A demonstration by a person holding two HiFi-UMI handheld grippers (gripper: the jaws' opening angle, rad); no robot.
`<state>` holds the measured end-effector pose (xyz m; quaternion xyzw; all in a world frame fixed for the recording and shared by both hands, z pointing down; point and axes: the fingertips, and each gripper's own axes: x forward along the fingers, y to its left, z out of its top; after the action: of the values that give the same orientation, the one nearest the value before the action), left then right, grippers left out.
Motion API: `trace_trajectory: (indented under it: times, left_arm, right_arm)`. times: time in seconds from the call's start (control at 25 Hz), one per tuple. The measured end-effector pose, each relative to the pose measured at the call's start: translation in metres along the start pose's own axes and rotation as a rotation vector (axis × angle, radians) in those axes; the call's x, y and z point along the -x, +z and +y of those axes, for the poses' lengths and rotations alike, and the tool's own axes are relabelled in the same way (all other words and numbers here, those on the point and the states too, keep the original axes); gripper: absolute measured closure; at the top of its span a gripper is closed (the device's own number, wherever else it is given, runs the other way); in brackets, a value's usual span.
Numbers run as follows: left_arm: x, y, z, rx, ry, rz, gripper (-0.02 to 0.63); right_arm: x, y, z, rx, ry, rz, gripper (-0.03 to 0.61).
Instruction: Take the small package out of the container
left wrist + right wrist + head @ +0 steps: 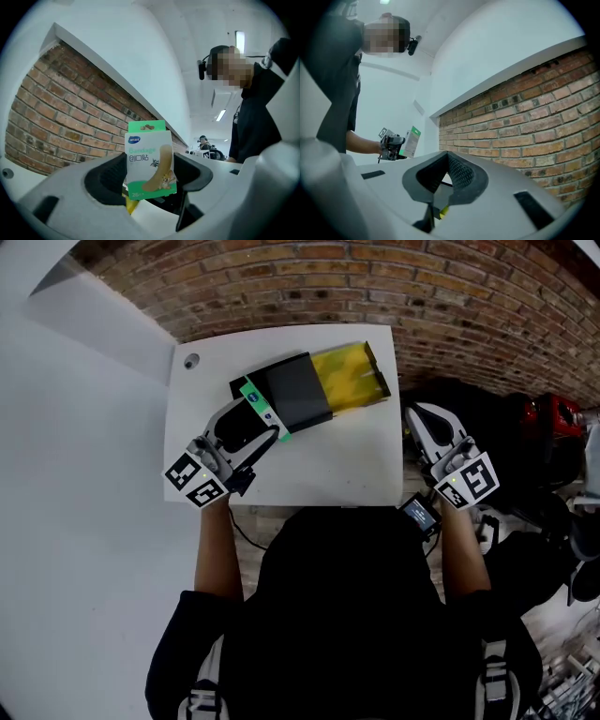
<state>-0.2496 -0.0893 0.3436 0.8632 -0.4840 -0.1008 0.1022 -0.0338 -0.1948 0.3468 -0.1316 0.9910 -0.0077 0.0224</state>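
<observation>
Left claw (262, 424) pinches small package (150, 161) just beside container's (298, 390) lower-left end; right claw (424, 425), pressed together, sits farther right.

Small package (149, 159): white and green card box, tan plaster strip and a little cartoon on the front, green tab with a hang hole on top. Upright, pinched at the bottom in the left gripper (261, 420), up off the white surface (309, 474). Container (323, 382): long flat box, one half black, other half see-through yellow. Flat on the surface, slanted, just beside the package.
</observation>
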Motion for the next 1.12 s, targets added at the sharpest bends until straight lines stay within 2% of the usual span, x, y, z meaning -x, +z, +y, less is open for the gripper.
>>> trace_trajectory:
  times: [0.28,0.52,0.76,1.12]
  left_arm:
    - [0.015,-0.006,-0.017,-0.015,-0.082,-0.104,0.291]
    - [0.022,-0.023,-0.026,0.003,-0.130,-0.095,0.291]
    - [0.014,-0.032,-0.028,-0.017,-0.168,-0.045,0.291]
    - [0.007,-0.033,-0.028,-0.017,-0.210,-0.030,0.291]
  right_arm:
    - [0.002,0.000,0.009,0.001,0.003,0.011,0.575]
    - [-0.003,-0.002,0.019,-0.004,0.020,0.002,0.577]
    - [-0.003,-0.004,0.016,-0.002,-0.015,-0.006,0.575]
    - [-0.001,-0.010,0.015,-0.019,-0.040,-0.003,0.575]
